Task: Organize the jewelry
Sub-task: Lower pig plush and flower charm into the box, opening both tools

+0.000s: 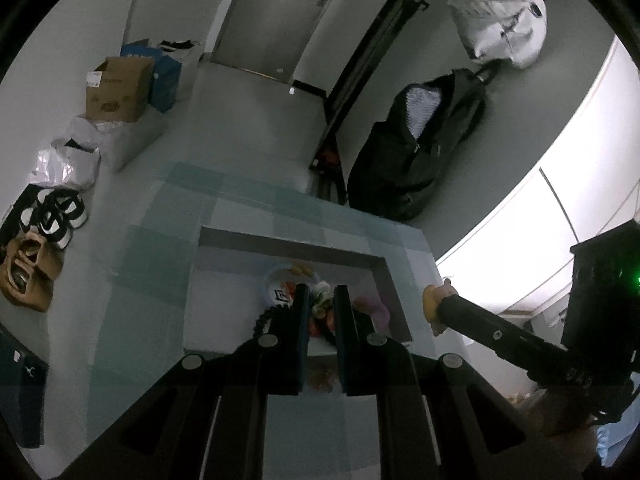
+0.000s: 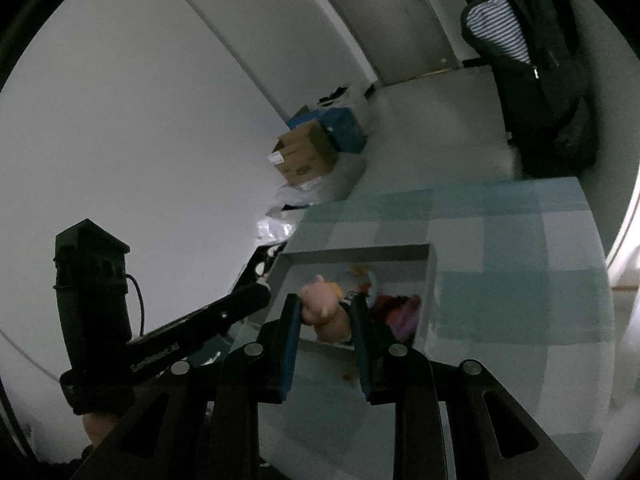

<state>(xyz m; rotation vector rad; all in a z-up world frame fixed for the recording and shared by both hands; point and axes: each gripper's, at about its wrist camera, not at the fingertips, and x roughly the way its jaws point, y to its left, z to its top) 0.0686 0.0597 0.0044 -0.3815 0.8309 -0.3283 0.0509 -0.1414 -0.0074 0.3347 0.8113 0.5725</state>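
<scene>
The work surface is a table (image 1: 168, 248) covered in a pale blue and teal checked cloth, and on it sits a shallow open box (image 1: 376, 264) with grey inner walls. In the left wrist view the box's far wall and right wall stand up as low rims, and the table's far right corner drops off just beyond that right wall. Past the far edge lies bare floor, with a dark backpack (image 1: 416, 148) standing near the table's far right corner and a cardboard box (image 1: 118, 90) well apart along the left wall. In the right wrist view a band of bare cloth runs to the right of the box, while the box's left wall lies close to the table's left edge.

The left gripper (image 1: 322, 296) hangs over the box's near part with its 2 fingers parted and nothing visibly between them; a jumble of small colourful jewelry pieces (image 1: 320, 316) shows through the gap, lying on the box floor. The individual pieces are too blurred to name.

The right gripper (image 2: 326, 308) is clamped on a small pink pig-shaped charm (image 2: 320, 300), its 2 fingers pressing either side of the soft body. The charm is held above the near wall of the box (image 2: 434, 276). In the left wrist view the same charm (image 1: 432, 304) sits at the gripper's tip just outside the box's right wall, over the cloth
</scene>
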